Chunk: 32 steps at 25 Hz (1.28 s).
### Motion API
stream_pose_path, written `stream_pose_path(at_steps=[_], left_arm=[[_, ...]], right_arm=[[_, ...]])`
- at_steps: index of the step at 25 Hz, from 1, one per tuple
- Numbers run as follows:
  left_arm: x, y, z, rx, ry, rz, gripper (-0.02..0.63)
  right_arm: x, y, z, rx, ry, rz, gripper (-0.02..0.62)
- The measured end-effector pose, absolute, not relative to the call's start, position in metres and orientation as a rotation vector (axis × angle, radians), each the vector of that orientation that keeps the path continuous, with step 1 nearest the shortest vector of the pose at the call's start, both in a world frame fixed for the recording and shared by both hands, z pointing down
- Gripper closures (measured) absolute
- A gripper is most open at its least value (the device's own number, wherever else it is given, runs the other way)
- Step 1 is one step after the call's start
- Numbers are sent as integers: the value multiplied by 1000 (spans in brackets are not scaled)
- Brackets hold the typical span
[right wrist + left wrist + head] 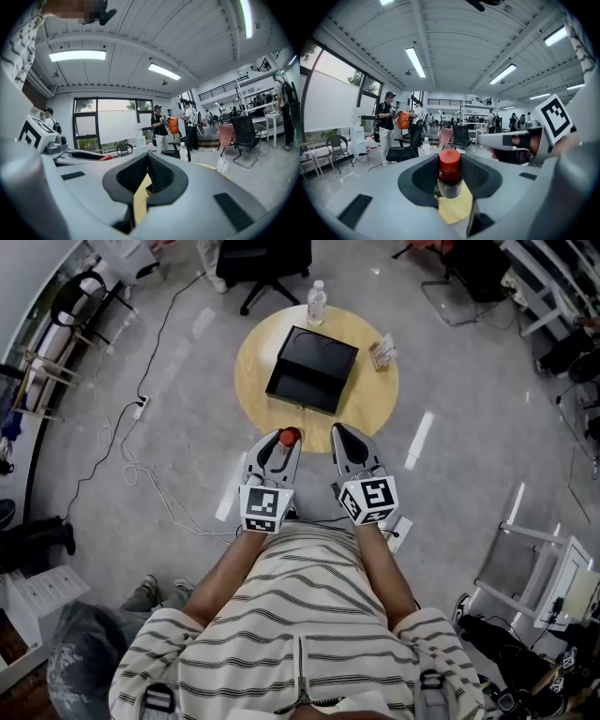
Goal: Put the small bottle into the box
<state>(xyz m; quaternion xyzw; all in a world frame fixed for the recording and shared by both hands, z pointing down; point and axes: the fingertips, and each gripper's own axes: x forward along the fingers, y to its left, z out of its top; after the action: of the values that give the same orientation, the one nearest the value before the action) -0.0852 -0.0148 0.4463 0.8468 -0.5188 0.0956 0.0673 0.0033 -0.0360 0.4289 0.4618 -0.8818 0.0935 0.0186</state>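
Observation:
A small bottle with a red cap stands upright between the pads of my left gripper, which is shut on it. The gripper hovers just short of the near edge of the round yellow table. A black open box sits in the middle of that table. My right gripper is beside the left one, its jaws shut with nothing between them. In the right gripper view the red cap shows at the left.
A clear water bottle stands at the table's far edge and a small card stand at its right. A black office chair is behind the table. Cables run over the floor on the left. People stand far off.

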Motion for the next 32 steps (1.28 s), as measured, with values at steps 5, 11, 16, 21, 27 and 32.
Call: stream_pose_path(at_steps=[5,11,16,21,27,32], left_arm=[[-102,-49,447,2585,-1500,288,459],[-117,-75,450,2619,-1419,283,459],[-121,-91,457,2632,-1366,282,459],[-115,-100,460,2662,-1323,307,459],[-111,-112,466,2629,-1361,316,459],[-106,-126,466,2595,-1393,305,459]], right_arm=[[-11,-67,425,1497,-2699,284,575],[-31,-88,421,1547,-2661,277,575],[-35,-100,426,1574,-2627,285,575],[-29,-109,430,1601,-2603,299,575],[-24,-124,436,1560,-2622,299,575],[-19,-134,437,1517,-2643,303,575]])
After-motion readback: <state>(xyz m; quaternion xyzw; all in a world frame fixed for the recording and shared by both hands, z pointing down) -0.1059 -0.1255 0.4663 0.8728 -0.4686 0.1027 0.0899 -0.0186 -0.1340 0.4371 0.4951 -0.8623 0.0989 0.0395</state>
